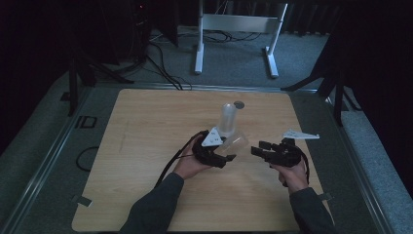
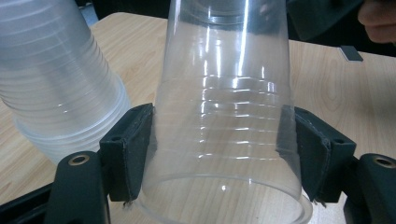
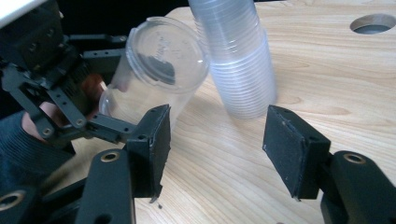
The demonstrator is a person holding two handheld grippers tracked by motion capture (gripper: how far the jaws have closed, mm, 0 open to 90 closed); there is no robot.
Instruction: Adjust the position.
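Observation:
A clear plastic cup (image 2: 224, 116) is clamped near its rim between my left gripper's (image 2: 224, 149) pads (image 2: 133, 140). The cup (image 1: 236, 145) lies level above the wooden table (image 1: 146, 161), base (image 3: 161, 56) turned toward my right gripper (image 1: 255, 148). An upside-down stack of clear cups (image 1: 227, 119) stands on the table just behind it; this stack (image 2: 56, 84) also appears at the left of the left gripper view. My right gripper (image 3: 215, 140) is open with nothing between its jaws, a short way from the cup's base and the stack (image 3: 238, 60).
A round hole (image 1: 238, 104) is cut in the tabletop behind the stack, and the same hole (image 3: 373, 23) appears in the right gripper view. A white frame (image 1: 234, 29) stands on the floor beyond the table. Cables (image 1: 160, 68) trail there.

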